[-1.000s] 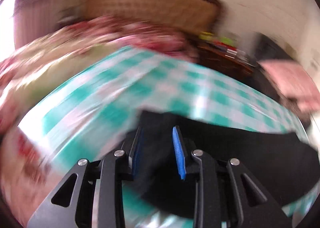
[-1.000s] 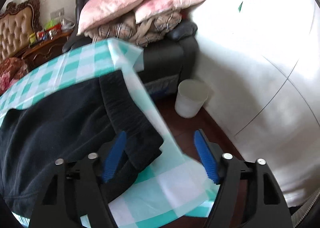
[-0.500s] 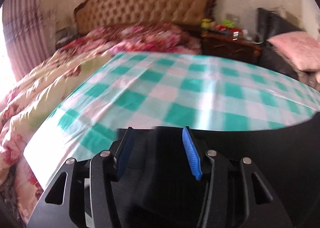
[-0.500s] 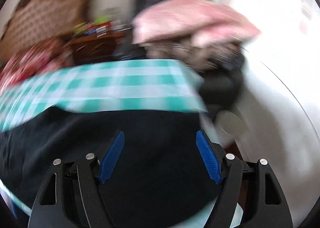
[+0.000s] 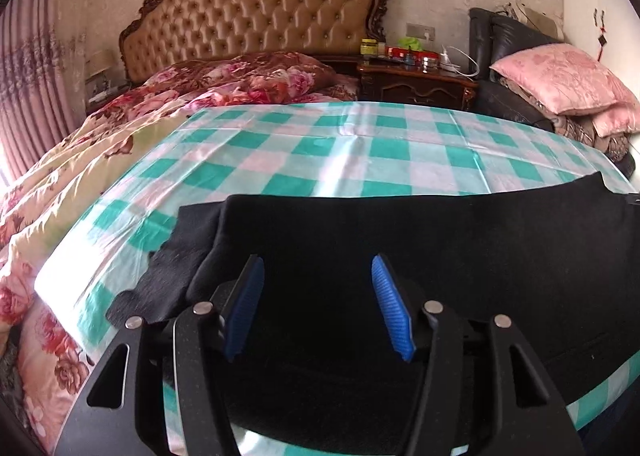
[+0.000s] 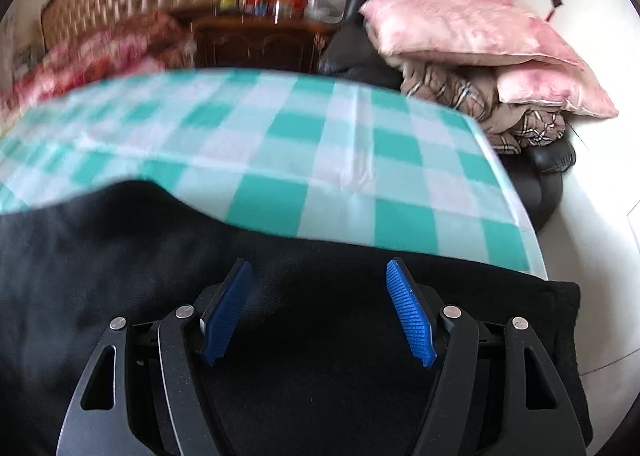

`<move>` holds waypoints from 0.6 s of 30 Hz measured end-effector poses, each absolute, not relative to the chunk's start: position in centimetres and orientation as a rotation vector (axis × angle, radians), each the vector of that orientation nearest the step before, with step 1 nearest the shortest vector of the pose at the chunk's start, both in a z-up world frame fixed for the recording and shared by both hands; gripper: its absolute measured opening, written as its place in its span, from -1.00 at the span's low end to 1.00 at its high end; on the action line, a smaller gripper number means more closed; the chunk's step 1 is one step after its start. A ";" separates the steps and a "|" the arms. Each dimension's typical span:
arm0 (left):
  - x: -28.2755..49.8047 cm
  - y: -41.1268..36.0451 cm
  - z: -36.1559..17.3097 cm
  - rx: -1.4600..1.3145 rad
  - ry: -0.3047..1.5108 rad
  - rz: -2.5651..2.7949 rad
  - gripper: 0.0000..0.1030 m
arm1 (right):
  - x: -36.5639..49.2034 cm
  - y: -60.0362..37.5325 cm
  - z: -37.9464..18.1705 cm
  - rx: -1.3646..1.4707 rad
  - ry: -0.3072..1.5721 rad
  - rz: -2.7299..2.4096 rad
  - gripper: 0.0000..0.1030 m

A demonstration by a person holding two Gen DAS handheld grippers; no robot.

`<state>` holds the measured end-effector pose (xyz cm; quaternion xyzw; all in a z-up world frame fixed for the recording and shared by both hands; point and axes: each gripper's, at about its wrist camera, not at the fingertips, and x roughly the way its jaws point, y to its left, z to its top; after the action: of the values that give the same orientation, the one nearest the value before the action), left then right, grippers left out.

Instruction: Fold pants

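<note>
Black pants [image 5: 440, 248] lie flat along the near edge of a green-and-white checked cloth [image 5: 360, 152] on the bed. My left gripper [image 5: 318, 268] is open and empty, just above the pants near their left end, where a rough lower layer [image 5: 176, 260] sticks out. My right gripper [image 6: 320, 272] is open and empty above the pants [image 6: 120, 248] near their right end, which reaches the cloth's right edge [image 6: 516, 216]. The right wrist view is blurred.
A floral quilt [image 5: 80, 160] covers the bed on the left, below a tufted headboard [image 5: 256, 8]. A wooden nightstand [image 5: 416, 76] with small items and a dark armchair with pink pillows [image 5: 560, 76] stand at the back right.
Both grippers have swung round to face the headboard and moved over the pants. The left jaws have opened wider. The pants now lie flat along the near edge.
</note>
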<state>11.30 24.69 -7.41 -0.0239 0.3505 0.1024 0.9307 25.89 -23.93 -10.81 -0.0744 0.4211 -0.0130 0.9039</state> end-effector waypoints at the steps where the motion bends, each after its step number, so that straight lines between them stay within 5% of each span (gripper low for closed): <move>1: 11.3 25.0 -7.6 -0.052 0.719 0.217 0.11 | 25.7 -24.3 -10.7 -0.165 0.872 -0.049 0.31; 6: 12.3 27.6 -10.3 -0.083 0.845 0.282 0.07 | 26.5 -27.5 -12.4 -0.125 0.952 -0.131 0.31; 10: 11.2 27.8 -9.8 -0.098 0.797 0.272 0.07 | 23.6 -27.9 -9.1 -0.073 0.841 -0.101 0.41; 18: 7.1 32.5 -7.5 -0.360 0.668 0.333 0.20 | 21.8 -27.3 -11.6 -0.177 0.922 -0.173 0.46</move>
<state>7.14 32.49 -7.51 -0.1748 0.3245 0.1616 0.9154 21.78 -27.32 -11.57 -0.0851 0.4439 -0.0832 0.8882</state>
